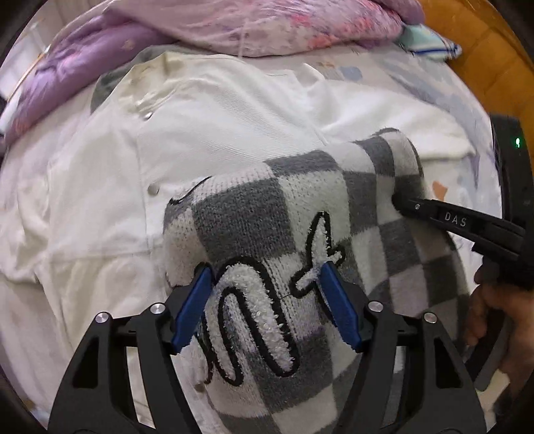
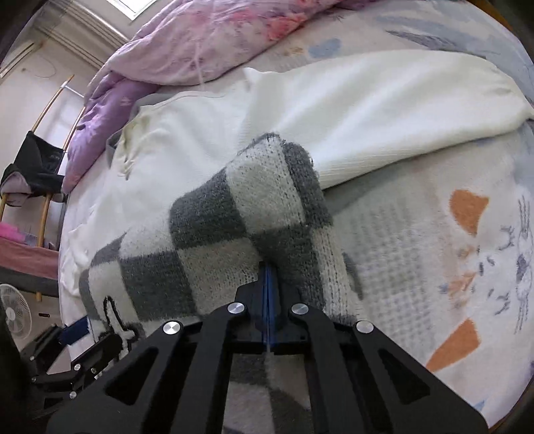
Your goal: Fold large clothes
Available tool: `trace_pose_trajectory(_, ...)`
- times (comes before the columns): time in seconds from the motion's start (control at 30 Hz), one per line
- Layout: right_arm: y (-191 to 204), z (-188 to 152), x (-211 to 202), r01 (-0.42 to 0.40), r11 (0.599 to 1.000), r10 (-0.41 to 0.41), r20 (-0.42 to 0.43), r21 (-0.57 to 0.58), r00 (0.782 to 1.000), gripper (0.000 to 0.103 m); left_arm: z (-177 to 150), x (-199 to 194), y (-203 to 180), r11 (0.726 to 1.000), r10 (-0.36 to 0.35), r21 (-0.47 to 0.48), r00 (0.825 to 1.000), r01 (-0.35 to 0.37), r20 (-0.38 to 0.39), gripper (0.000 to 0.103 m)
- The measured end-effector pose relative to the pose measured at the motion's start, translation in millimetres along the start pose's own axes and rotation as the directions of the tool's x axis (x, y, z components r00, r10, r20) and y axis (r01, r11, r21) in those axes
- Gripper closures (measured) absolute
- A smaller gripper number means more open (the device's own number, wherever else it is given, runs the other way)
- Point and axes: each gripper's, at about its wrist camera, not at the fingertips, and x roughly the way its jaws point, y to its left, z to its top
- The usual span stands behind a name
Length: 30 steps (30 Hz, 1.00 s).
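A grey-and-white checked knit sweater [image 1: 300, 213] with black-outlined white lettering is bunched up on the bed. It also shows in the right wrist view [image 2: 233, 213]. My left gripper [image 1: 267, 270] has its blue pads spread wide, with the lettered fold of the sweater lying between them. My right gripper [image 2: 267, 267] is shut on a fold of the sweater; it shows in the left wrist view [image 1: 400, 200] pinching the sweater's right edge. A white snap-button garment [image 1: 200, 110] lies spread flat under the sweater.
A purple and pink floral duvet [image 1: 233, 23] is heaped at the far edge of the bed. The patterned bedsheet [image 2: 450, 250] shows to the right. A wooden headboard [image 1: 484, 50] stands at the far right. A fan [image 2: 15, 315] and a rack stand beside the bed at left.
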Motion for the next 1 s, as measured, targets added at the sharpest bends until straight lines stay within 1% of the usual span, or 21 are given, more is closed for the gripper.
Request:
trace_pose_trajectory(0.03,-3,2,-1,-0.013,1.0,0.013,-0.014,0.017,1.0,0.103,2,3,-1,1.0,-0.005,0.003,1.0,0.005,-0.003,0.026)
trace_pose_trajectory(0.07,-5,4,-5,-0.032,0.999,0.033,-0.026,0.036,0.999,0.103,2,4,-2,1.0,-0.016,0.006,1.0,0.016,-0.014,0.023)
trace_pose_trajectory(0.13,-1,-5,-27,-0.048,0.998,0.049,-0.04,0.04,0.998,0.103,-1,5,-2,1.0,-0.002,0.03,1.0,0.003,-0.026,0.022)
trace_pose_trajectory(0.17,2,-15,-38,-0.041,0.999,0.042,-0.044,0.032,0.998,0.103,-4,4,1,1.0,-0.01,0.023,1.0,0.011,-0.02,0.022)
trace_pose_trajectory(0.2,4,-28,-49,-0.027,0.999,0.028,-0.057,0.022,0.998,0.101,-8,2,5,1.0,-0.022,0.007,1.0,0.022,-0.012,0.022)
trace_pose_trajectory(0.23,4,-46,-62,-0.046,0.999,0.048,-0.064,0.024,0.997,0.099,-13,-1,12,0.999,-0.042,-0.017,0.999,0.042,-0.001,0.022)
trace_pose_trajectory(0.3,5,-75,-71,-0.075,0.996,0.078,-0.101,0.04,0.992,0.099,-20,-6,20,0.997,-0.068,-0.047,0.997,0.069,0.023,0.022)
trace_pose_trajectory(0.33,-1,-99,-73,-0.083,0.994,0.093,-0.148,0.068,0.985,0.099,-24,-10,25,0.994,-0.081,-0.066,0.996,0.083,0.041,0.022)
trace_pose_trajectory(0.37,-9,-114,-73,-0.104,0.989,0.121,-0.166,0.109,0.979,0.1,-28,-13,29,0.991,-0.09,-0.089,0.994,0.095,0.059,0.022)
trace_pose_trajectory(0.4,-16,-124,-73,-0.119,0.983,0.142,-0.171,0.139,0.975,0.103,-32,-17,32,0.99,-0.085,-0.111,0.994,0.092,0.065,0.022)
trace_pose_trajectory(0.43,-28,-137,-70,-0.126,0.976,0.157,-0.174,0.176,0.972,0.103,-36,-20,34,0.987,-0.087,-0.13,0.994,0.096,0.069,0.022)
trace_pose_trajectory(0.5,-40,-147,-64,-0.122,0.973,0.155,-0.168,0.195,0.974,0.103,-48,-30,39,0.978,-0.103,-0.173,0.99,0.119,0.097,0.02)
trace_pose_trajectory(0.53,-44,-149,-57,-0.114,0.975,0.147,-0.166,0.192,0.975,0.103,-59,-37,43,0.971,-0.1,-0.205,0.987,0.124,0.123,0.02)
trace_pose_trajectory(0.6,-49,-147,-53,-0.121,0.97,0.157,-0.159,0.212,0.975,0.103,-79,-43,49,0.955,-0.106,-0.264,0.986,0.137,0.128,0.019)
trace_pose_trajectory(0.67,-53,-147,-53,-0.141,0.959,0.183,-0.155,0.247,0.971,0.103,-109,-43,58,0.921,-0.147,-0.351,0.984,0.172,0.097,0.019)
trace_pose_trajectory(0.7,-54,-148,-55,-0.148,0.957,0.189,-0.147,0.249,0.971,0.103,-120,-42,60,0.909,-0.161,-0.377,0.984,0.18,0.083,0.019)
trace_pose_trajectory(0.73,-55,-150,-56,-0.156,0.956,0.194,-0.138,0.249,0.971,0.103,-140,-38,62,0.888,-0.183,-0.419,0.981,0.191,0.058,0.019)
trace_pose_trajectory(0.8,-60,-153,-59,-0.169,0.95,0.208,-0.128,0.261,0.97,0.103,-161,-31,61,0.863,-0.232,-0.456,0.972,0.218,0.025,0.019)
trace_pose_trajectory(0.83,-61,-153,-59,-0.173,0.949,0.212,-0.125,0.264,0.969,0.103,-176,-26,59,0.842,-0.266,-0.482,0.964,0.241,0.018,0.019)
trace_pose_trajectory(0.93,-70,-159,-64,-0.185,0.948,0.219,-0.11,0.258,0.97,0.103,-201,-13,50,0.79,-0.35,-0.535,0.937,0.299,0.007,0.019)
trace_pose_trajectory(1.0,-72,-164,-68,-0.21,0.94,0.24,-0.084,0.268,0.967,0.103,-207,-6,42,0.791,-0.347,-0.536,0.938,0.295,0.005,0.019)
